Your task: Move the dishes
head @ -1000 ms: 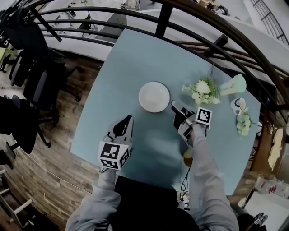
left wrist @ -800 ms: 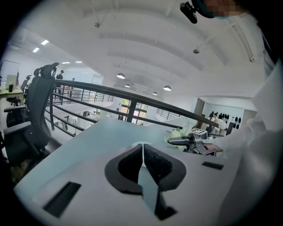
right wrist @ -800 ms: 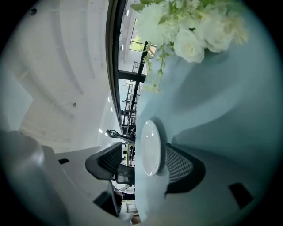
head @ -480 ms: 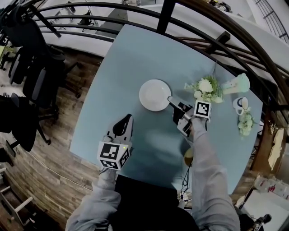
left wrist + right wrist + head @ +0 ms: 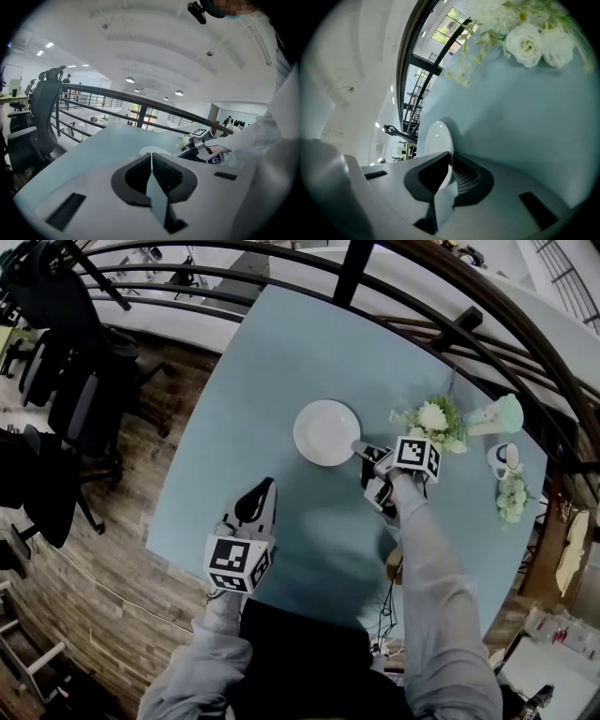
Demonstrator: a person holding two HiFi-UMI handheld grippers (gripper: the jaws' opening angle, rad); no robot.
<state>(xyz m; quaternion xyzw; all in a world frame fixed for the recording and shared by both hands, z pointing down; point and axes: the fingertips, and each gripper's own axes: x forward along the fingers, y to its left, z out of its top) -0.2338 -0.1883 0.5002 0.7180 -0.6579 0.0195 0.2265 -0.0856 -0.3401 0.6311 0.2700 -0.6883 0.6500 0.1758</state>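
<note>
Plate (image 5: 324,430) sits mid worktop (image 5: 272,362), but in head view the rim nearest the right claw (image 5: 359,447) is covered by the claw tips. In the right gripper view the plate (image 5: 437,139) shows nearly edge-on, lower pt cut off behind the claw body. Right claw (image 5: 451,157) has just been closing & its jaws now pinch the thin rim, w/ only the rim btwn them. Whether the plate is off the worktop: can't tell.

In the left gripper view the plate (image 5: 153,150) is only a white sliver above the left claw (image 5: 151,157), the rest blocked by the claw body. Left claw (image 5: 266,487) has its jaws pressed together w/ nothing btwn them. It's over the near-left part of the worktop, well apart from the plate.

Small tan obj (image 5: 392,564) at the near edge sits mostly behind the right sleeve (image 5: 431,615); can't id it. Cup (image 5: 501,457) at far right is too small to read.

Around: white flowers (image 5: 429,422) just beyond the right claw's marker cube, near the plate's right side; they fill the upper right of the right gripper view (image 5: 529,42). Mint-green vase (image 5: 495,414) is beside them, and a 2nd small bunch (image 5: 509,497) is near the cup. Dark railing (image 5: 352,268) curves over the far side & crosses the worktop's far right corner. Office chairs (image 5: 84,418) stand on the wood floor (image 5: 112,568) at left.
</note>
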